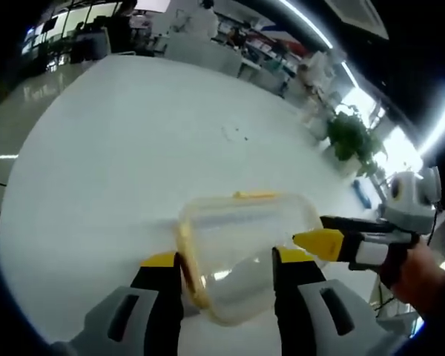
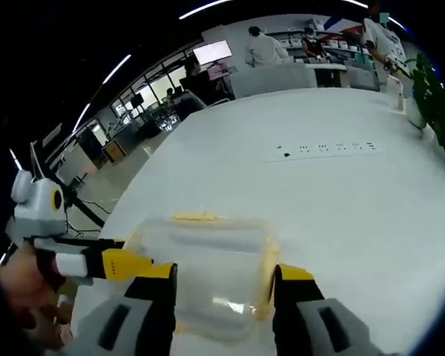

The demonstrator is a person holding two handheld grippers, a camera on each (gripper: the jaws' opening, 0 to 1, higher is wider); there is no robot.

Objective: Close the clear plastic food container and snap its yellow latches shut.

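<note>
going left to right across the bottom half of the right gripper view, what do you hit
person's hand → left gripper → right gripper's left jaw → clear container → yellow latch → right gripper's right jaw → bare white table

Big white table (image 1: 133,148) runs out into an open-plan office, with a row of small dark marks (image 2: 326,148) on its top. Far end: desks and shelves (image 1: 245,44), a lit screen (image 2: 213,52), people (image 2: 263,46) seated at a bench, long ceiling light strips (image 1: 304,22), glossy floor (image 1: 37,85) catching reflections off bright windows (image 1: 59,22). Leafy green plant (image 1: 352,137) sits off the table's edge, against bright daylight
</note>
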